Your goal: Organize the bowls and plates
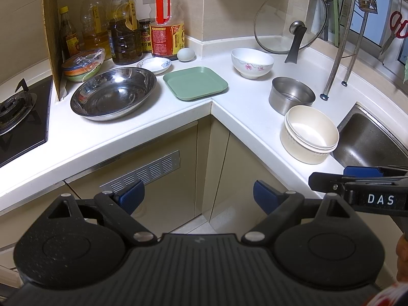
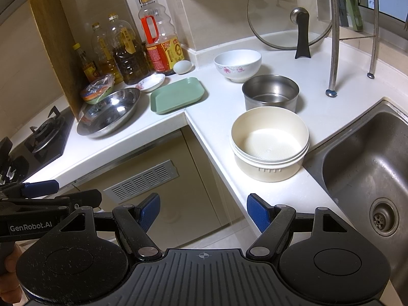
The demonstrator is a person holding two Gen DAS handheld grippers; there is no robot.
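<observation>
Left wrist: my left gripper (image 1: pixel 199 199) is spread, empty, off the bench (image 1: pixel 107 137). Steel basin (image 1: pixel 113 93) and green plates (image 1: pixel 195 83) lie left of the corner.

Right wrist: right gripper (image 2: pixel 203 210) is spread, empty. Cream bowls (image 2: pixel 269 142) sit nearest, steel pot (image 2: pixel 270 93) behind, floral bowl (image 2: pixel 237 65) beyond. Nothing grasped; I judge next: reach and pinch a bowl rim.

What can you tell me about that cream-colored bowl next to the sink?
The cream bowl looks like matte plastic, round and deep, with ridged rings on its floor and grooved bands under the rim. It stands upright and empty on the white counter, near the front edge, between the steel pot and the sink. Neither gripper touches it.
</observation>
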